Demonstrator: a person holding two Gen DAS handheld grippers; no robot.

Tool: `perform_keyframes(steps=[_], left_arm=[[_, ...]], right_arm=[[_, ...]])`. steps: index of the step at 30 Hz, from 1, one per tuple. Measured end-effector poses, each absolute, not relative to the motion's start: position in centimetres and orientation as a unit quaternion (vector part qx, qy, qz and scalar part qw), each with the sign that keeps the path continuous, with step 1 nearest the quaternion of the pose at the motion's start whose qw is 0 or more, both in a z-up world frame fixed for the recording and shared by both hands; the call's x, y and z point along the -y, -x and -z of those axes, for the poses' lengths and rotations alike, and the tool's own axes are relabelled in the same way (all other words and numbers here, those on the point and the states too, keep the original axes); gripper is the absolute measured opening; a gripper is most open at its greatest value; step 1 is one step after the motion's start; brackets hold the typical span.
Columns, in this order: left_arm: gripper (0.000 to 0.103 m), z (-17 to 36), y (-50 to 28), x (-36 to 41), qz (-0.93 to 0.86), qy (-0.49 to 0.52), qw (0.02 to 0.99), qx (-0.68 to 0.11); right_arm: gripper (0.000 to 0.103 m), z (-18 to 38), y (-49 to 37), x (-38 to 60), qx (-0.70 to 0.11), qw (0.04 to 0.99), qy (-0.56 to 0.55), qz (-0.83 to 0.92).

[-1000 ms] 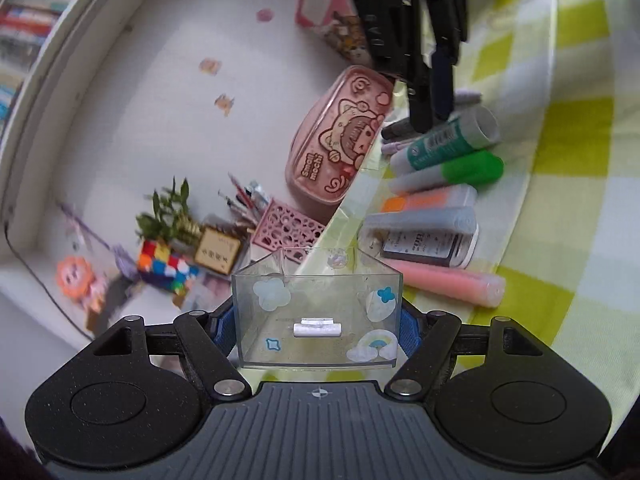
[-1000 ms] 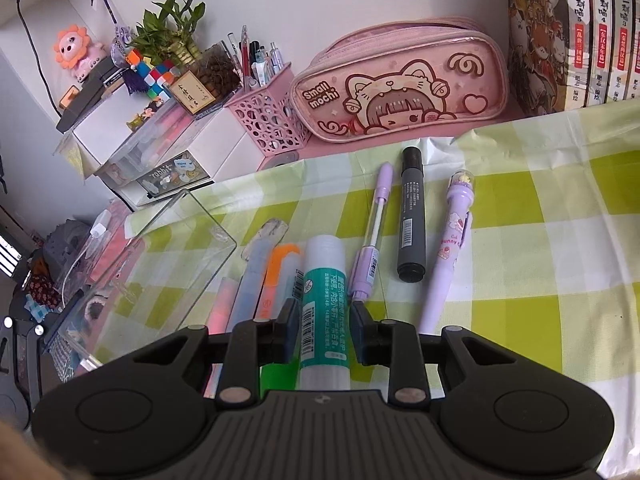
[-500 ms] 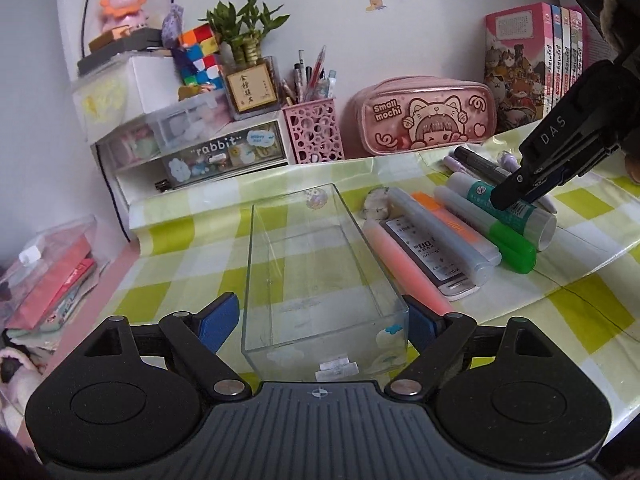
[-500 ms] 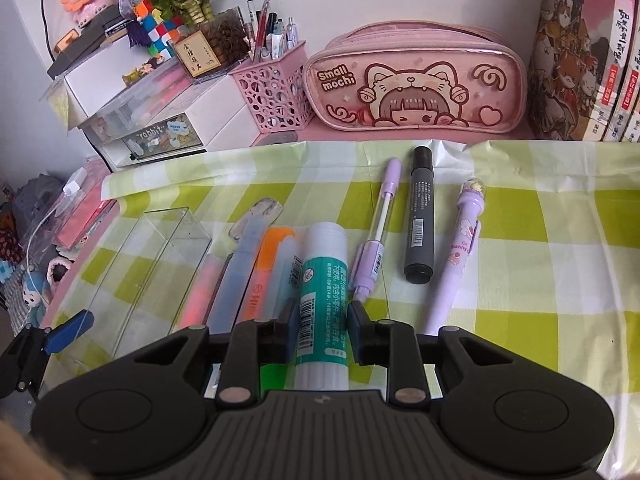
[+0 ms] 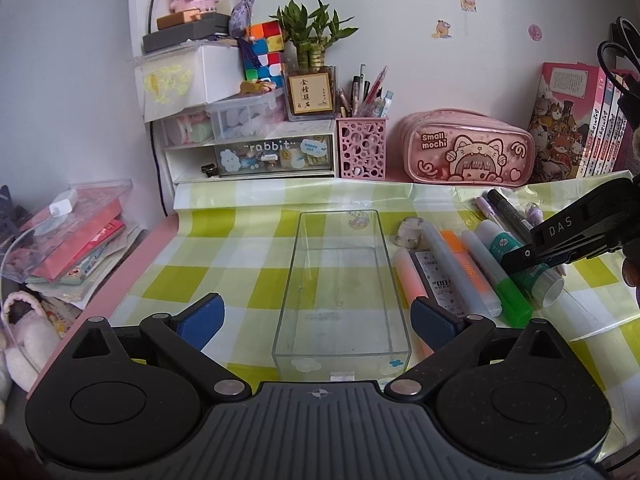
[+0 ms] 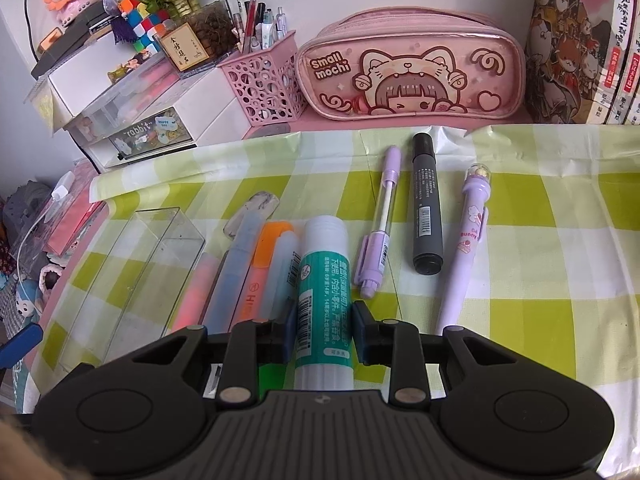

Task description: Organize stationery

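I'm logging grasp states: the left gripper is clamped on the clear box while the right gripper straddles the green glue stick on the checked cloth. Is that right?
Not quite. In the left wrist view the left gripper is open, its blue pads standing clear of the clear box, which rests on the checked cloth. The rest holds: the right wrist view shows the right gripper straddling the green glue stick.

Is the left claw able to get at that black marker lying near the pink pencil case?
Probably not easily. The right claw sits on the glue stick, across the left claw's path to the black marker.
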State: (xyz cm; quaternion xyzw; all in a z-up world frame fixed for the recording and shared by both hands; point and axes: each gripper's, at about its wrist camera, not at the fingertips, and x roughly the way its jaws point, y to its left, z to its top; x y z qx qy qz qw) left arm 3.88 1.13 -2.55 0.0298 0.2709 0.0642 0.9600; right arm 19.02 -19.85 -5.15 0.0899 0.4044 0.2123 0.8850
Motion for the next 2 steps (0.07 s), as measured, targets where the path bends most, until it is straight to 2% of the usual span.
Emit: perform_keyframes(steps=[2], left_arm=[[0.097,2.58,-3.68,-0.80,-0.050,-0.040,0.962,-0.266]], right_arm=[[0.009,5.21,-18.86,19.89,-0.401,0.887,-0.096,-0.210]])
